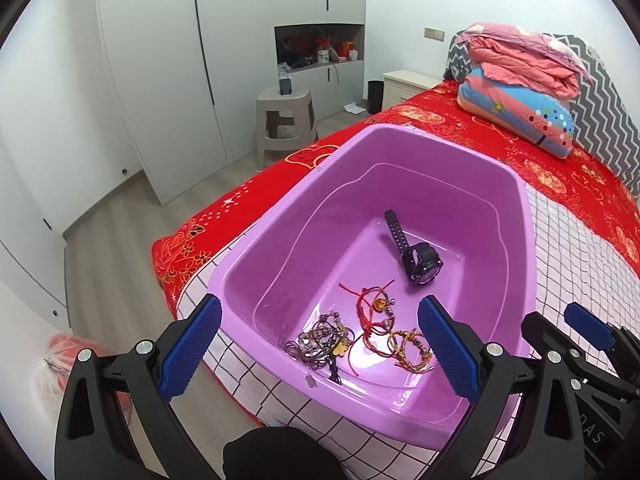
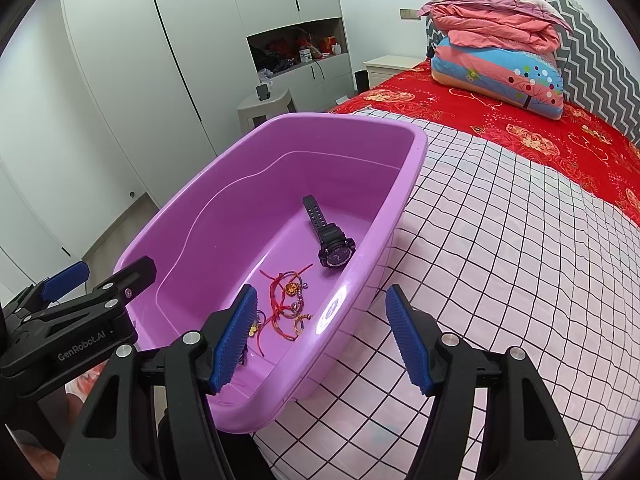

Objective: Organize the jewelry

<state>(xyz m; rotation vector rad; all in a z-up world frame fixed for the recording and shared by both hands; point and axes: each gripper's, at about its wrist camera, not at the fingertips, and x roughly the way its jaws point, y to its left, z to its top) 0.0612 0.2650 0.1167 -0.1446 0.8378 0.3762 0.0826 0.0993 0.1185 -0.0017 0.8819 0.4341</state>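
Note:
A purple plastic tub [image 1: 516,248] [image 2: 192,216] stands on the checked bed cover. Inside lie a black wristwatch [image 1: 420,262] [image 2: 334,248], red cord bracelets with gold charms [image 1: 374,316] [image 2: 286,300], a gold beaded bracelet [image 1: 412,350] and a grey metal tangle of jewelry [image 1: 320,340]. My left gripper [image 1: 320,348] is open and empty over the tub's near end, above the jewelry. My right gripper [image 2: 324,336] is open and empty, straddling the tub's right wall. Each gripper also shows in the other's view: the right gripper [image 1: 580,332], the left gripper [image 2: 80,300].
The bed has a white checked cover [image 2: 500,280] and a red flowered sheet [image 1: 540,160]. Folded pink quilts and a pillow [image 1: 524,84] lie at the headboard. A grey stool [image 1: 284,120], a white wardrobe [image 1: 160,80] and a nightstand [image 1: 404,84] stand beyond the bed's left edge.

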